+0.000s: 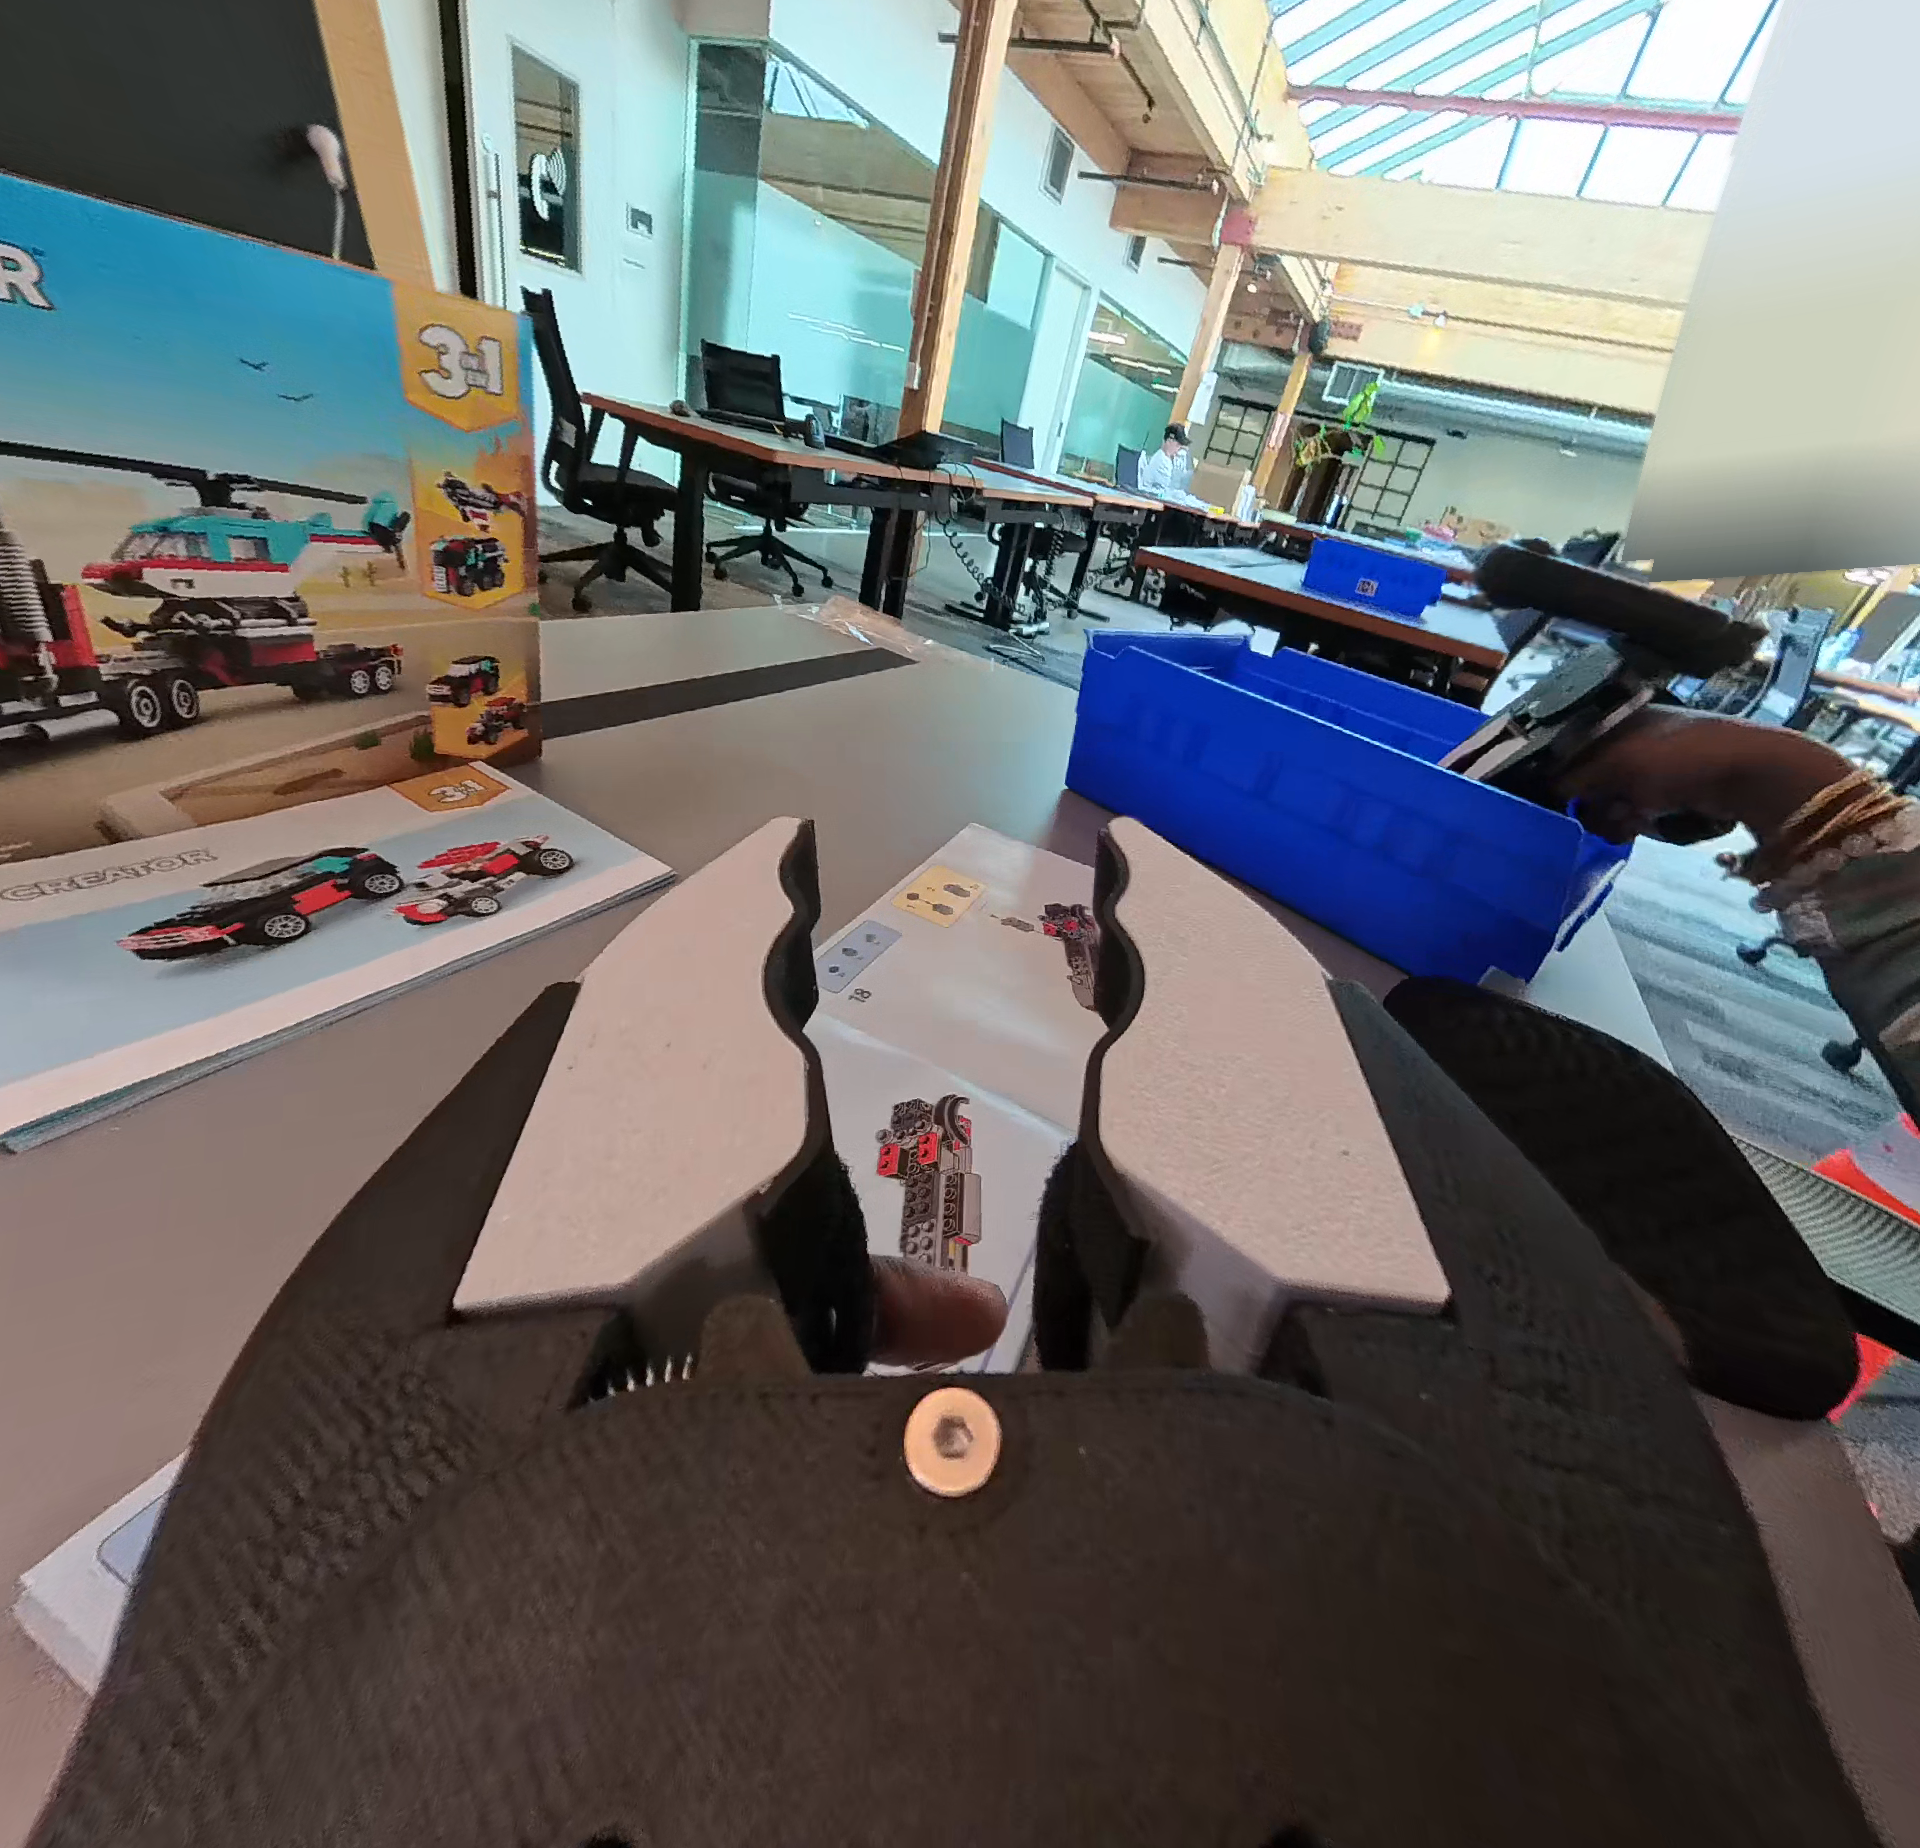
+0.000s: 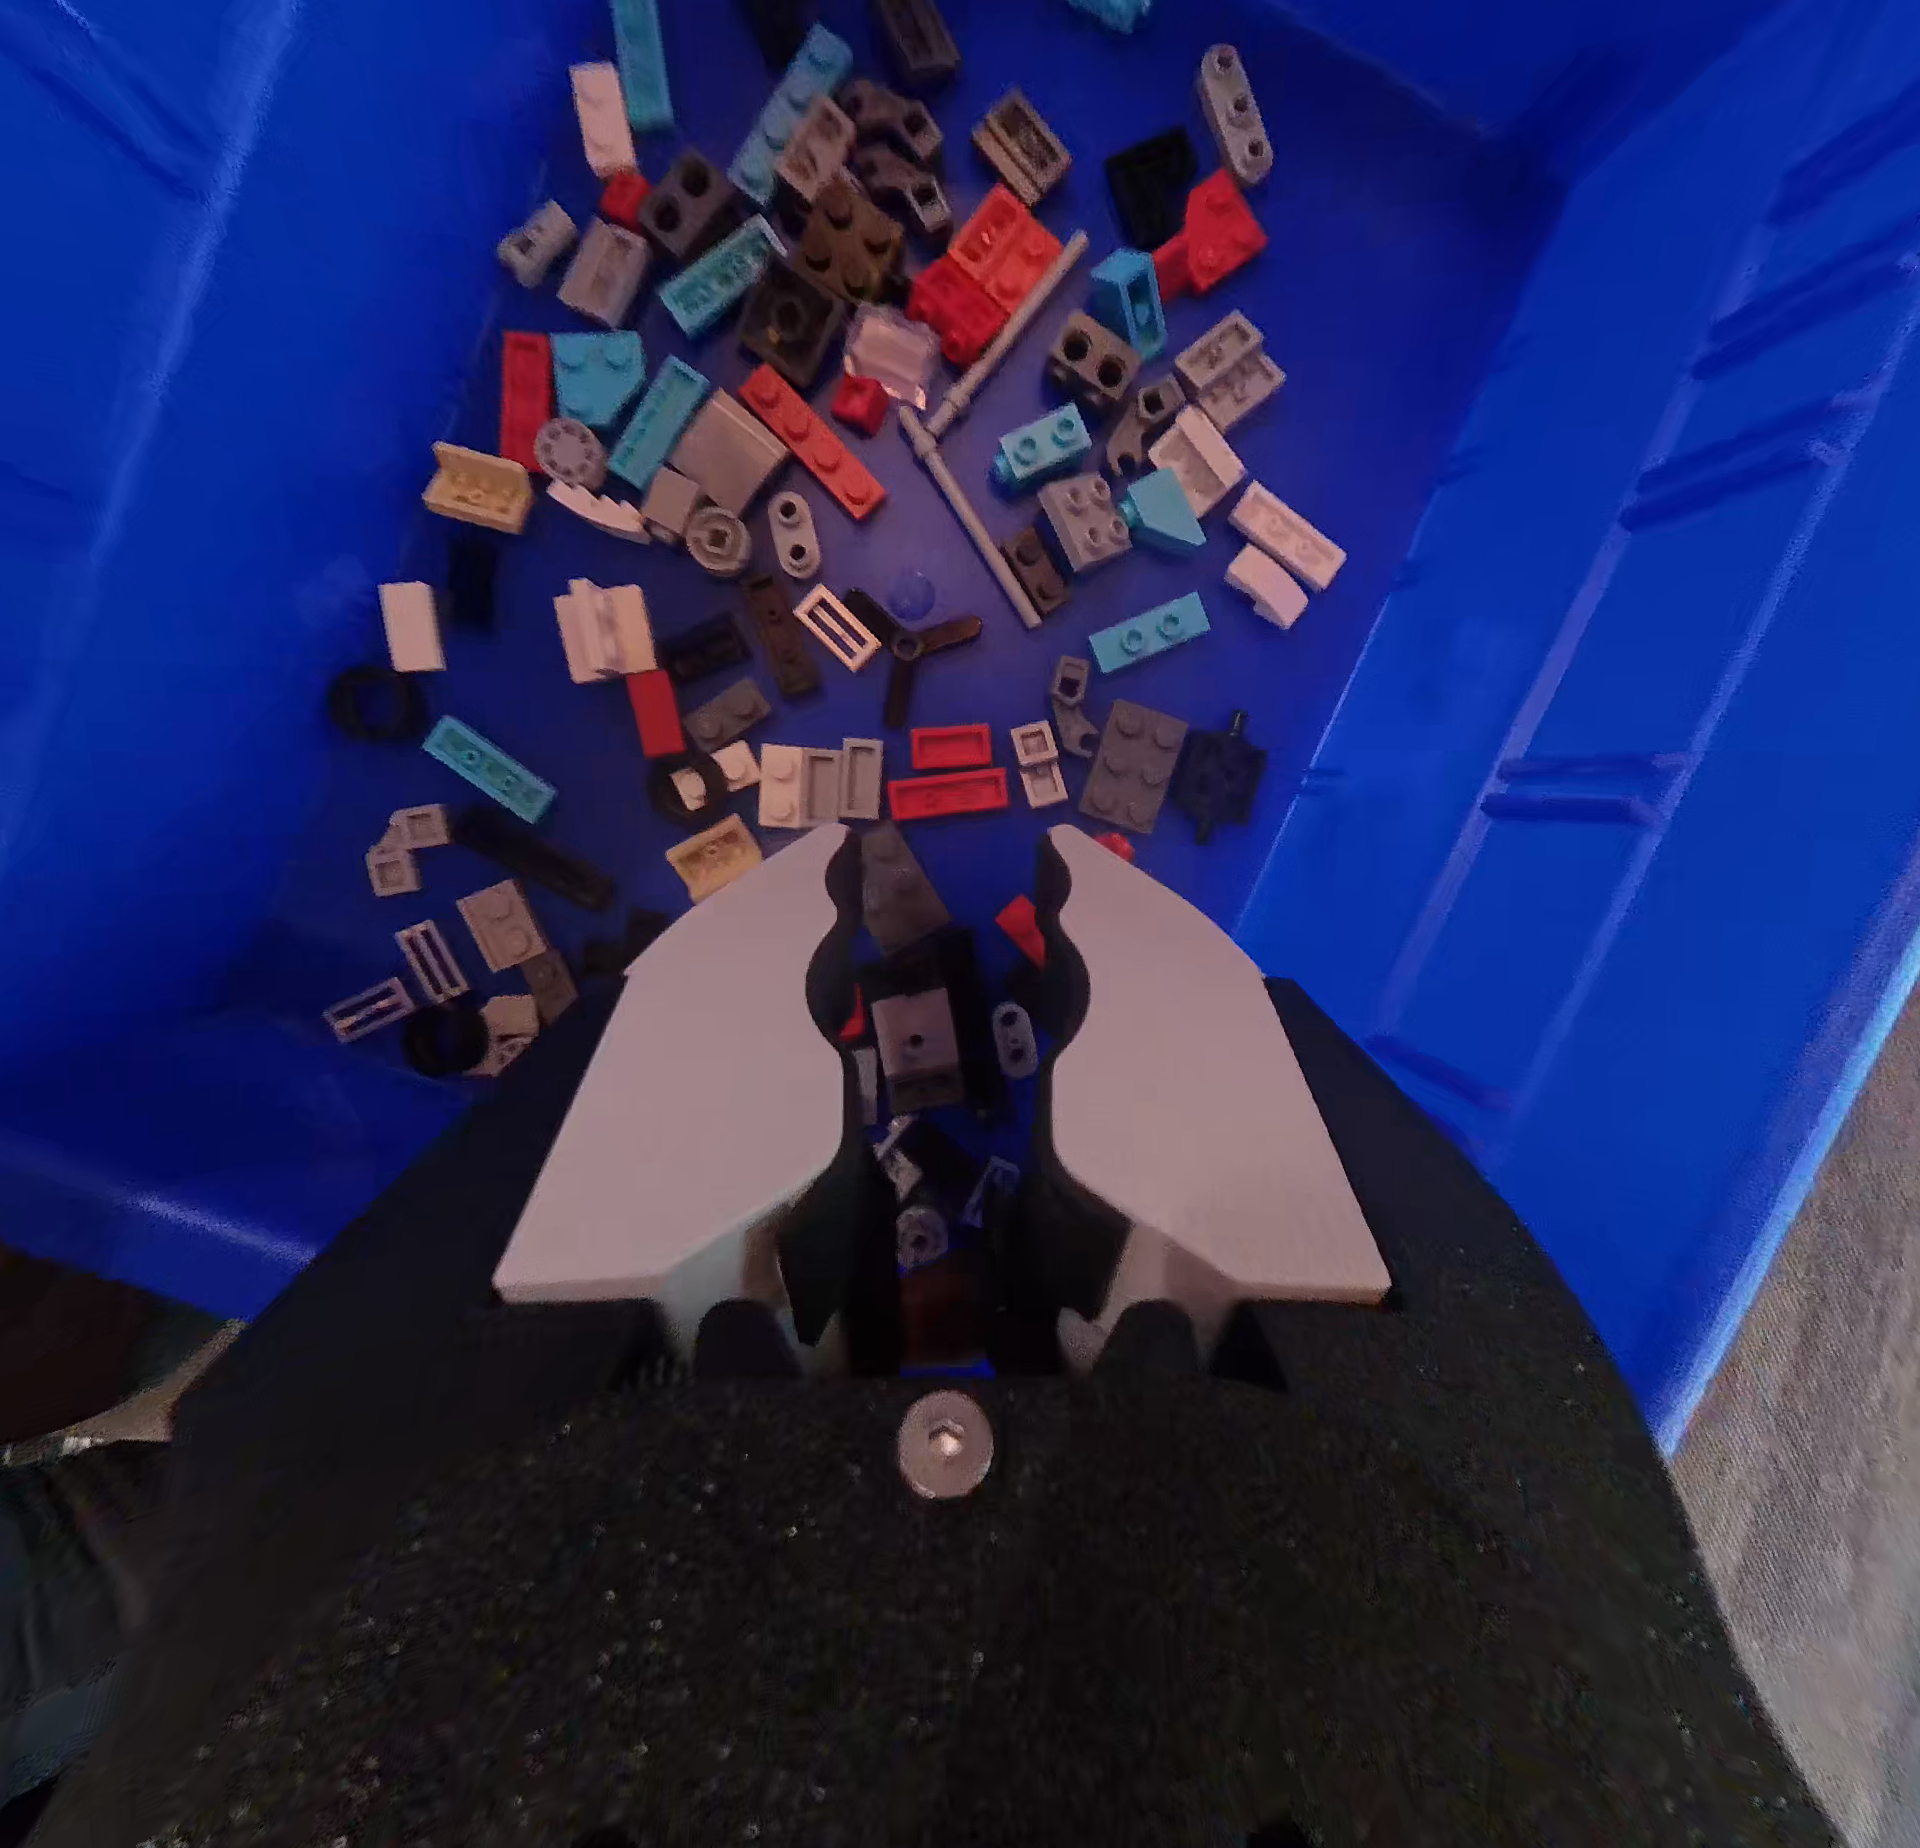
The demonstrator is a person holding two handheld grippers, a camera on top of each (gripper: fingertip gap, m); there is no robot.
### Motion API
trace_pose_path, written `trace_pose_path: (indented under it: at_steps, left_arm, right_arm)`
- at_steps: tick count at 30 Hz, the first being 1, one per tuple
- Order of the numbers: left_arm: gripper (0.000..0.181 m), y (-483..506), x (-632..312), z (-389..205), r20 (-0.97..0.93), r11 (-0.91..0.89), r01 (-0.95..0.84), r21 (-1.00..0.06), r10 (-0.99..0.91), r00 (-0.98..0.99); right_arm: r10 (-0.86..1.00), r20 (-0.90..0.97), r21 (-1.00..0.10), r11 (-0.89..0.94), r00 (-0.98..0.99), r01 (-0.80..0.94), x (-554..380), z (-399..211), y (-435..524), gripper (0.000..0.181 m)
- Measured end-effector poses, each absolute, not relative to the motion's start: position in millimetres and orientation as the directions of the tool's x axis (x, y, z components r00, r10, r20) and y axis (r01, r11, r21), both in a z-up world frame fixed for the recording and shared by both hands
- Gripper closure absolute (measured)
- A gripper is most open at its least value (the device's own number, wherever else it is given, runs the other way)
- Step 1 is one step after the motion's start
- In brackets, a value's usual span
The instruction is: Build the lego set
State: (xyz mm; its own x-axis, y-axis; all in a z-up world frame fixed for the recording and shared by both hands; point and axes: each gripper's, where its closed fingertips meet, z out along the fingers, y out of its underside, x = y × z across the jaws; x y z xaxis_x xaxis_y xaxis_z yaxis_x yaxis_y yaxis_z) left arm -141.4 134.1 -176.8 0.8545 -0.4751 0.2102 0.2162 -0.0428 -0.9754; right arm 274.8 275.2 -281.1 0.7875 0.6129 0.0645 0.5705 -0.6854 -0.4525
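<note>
A grey tabletop is carrying the set's box standing upright at the back left, a closed instruction booklet lying before it, an open booklet sitting alongside, and a blue bin resting at the right.

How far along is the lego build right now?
Done: box propped up, instruction booklet open to an early chassis step. In hand: nothing gripped; the right gripper is open over loose bricks in the blue bin, and the left gripper is open above the booklet. Left: no assembled model in view.
</note>
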Motion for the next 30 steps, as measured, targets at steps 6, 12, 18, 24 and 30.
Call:
trace_pose_path:
  at_steps: [6, 12, 18, 24, 30]
  left_arm:
    - [0.13, 135.4, -141.9, -179.7, 0.23, -0.059, 0.23, -0.971, -0.484, 0.844]
    - [0.131, 136.7, -134.9, -189.7, 0.162, -0.084, 0.139, -0.987, -0.478, 0.863]
    - [0.132, 136.8, -124.4, -195.2, 0.095, -0.086, 0.059, -0.995, -0.507, 0.857]
    - [0.133, 137.2, -127.2, -195.0, 0.089, -0.077, 0.058, -0.995, -0.497, 0.863]
    - [0.133, 136.7, -129.7, -193.5, 0.086, -0.056, 0.067, -0.996, -0.499, 0.862]
  right_arm:
    - [0.769, 0.003, -0.546, -0.534, 0.639, 0.645, 234.7, -270.1, 269.4, 0.156]
    - [0.865, -0.005, -0.502, -0.436, 0.502, 0.747, 219.9, -284.1, 257.2, 0.168]
    - [0.806, 0.001, -0.551, -0.494, 0.592, 0.672, 214.7, -282.2, 276.4, 0.152]
    - [0.713, -0.079, -0.565, -0.607, 0.696, 0.558, 211.7, -284.0, 303.2, 0.149]
    - [0.802, -0.105, -0.622, -0.514, 0.588, 0.59, 187.1, -276.3, 304.9, 0.141]
